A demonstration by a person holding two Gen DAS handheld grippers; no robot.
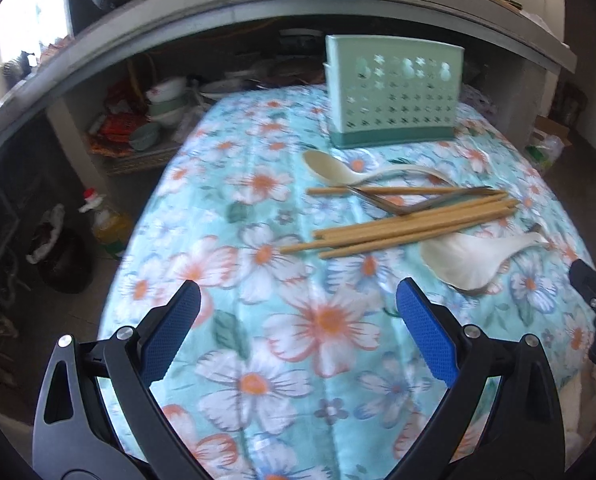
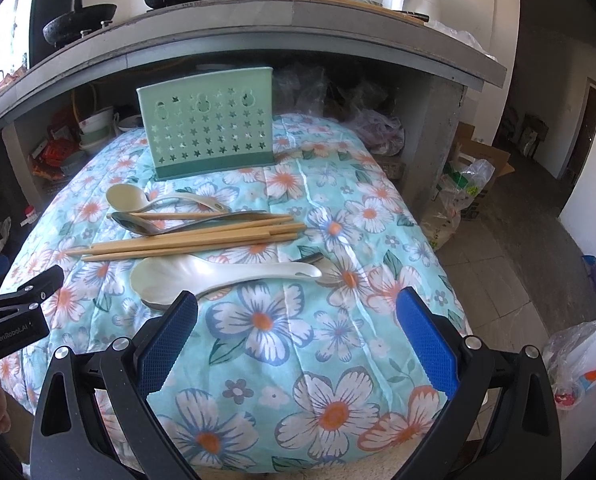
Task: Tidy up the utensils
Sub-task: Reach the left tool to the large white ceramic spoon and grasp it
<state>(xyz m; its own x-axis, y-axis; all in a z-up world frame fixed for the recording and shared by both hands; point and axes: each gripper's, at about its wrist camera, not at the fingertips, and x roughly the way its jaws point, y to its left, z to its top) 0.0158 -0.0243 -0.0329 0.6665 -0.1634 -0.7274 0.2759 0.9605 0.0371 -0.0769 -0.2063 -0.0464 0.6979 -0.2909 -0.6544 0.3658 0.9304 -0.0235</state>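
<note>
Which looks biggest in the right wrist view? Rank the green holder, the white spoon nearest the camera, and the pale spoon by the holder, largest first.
1. Green holder
2. White spoon nearest the camera, though nearness to the lens enlarges it
3. Pale spoon by the holder, smallest, though it lies farther off

Left hand-held gripper (image 1: 298,300) and right hand-held gripper (image 2: 297,306) both hover with blue-padded jaws spread wide, holding nothing, side by side.

Wooden chopsticks (image 2: 194,240) and pale spoons (image 2: 222,274) lie flat before an upright green holder (image 2: 208,132).
</note>
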